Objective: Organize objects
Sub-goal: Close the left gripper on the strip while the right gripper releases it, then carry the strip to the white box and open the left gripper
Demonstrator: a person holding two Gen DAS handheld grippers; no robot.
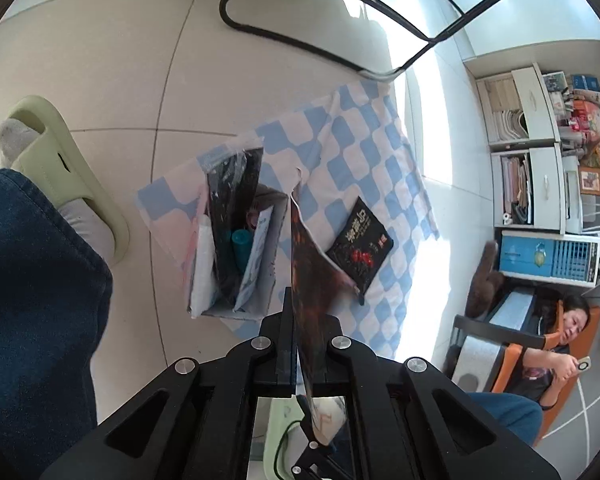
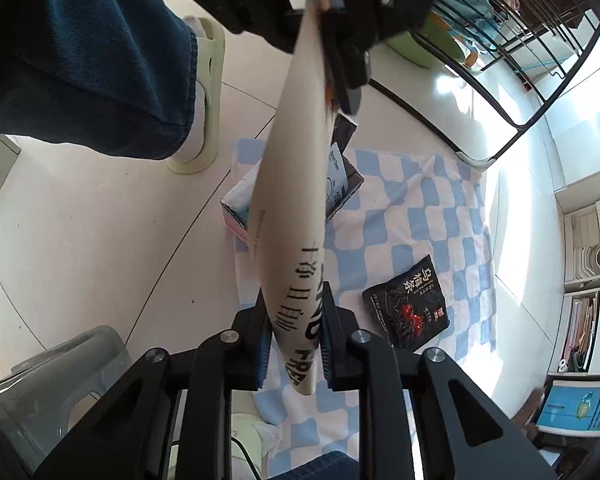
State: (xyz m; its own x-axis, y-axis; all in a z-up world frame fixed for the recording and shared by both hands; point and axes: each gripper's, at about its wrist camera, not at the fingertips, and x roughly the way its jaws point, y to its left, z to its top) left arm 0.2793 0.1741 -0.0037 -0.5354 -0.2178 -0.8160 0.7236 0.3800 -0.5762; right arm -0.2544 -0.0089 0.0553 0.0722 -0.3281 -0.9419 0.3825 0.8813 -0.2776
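- The right gripper (image 2: 293,344) is clenched on a book (image 2: 290,200), the spine end wedged between its two fingers and the rest running forward and up, away from the fingertips.
- The left gripper (image 1: 296,340) grasps the same book (image 1: 314,280) at the opposite end; seen edge-on between its closed fingers, the thin volume rises straight ahead of the fingertips.
- In the right wrist view the left gripper (image 2: 342,76) clamps the book's far end, well ahead of the right fingers.
- The book shows a cream cover with black lettering (partly hidden by the pads) on one side, and a dark reddish cover on the other.
- Beyond the fingers, below the book, sits an open cardboard box (image 1: 236,240) holding packets and a teal bottle (image 1: 240,248), on a blue-and-white checked cloth (image 1: 364,152).
- A black snack pouch (image 2: 407,304) lies flat on the cloth, right of the right fingers.
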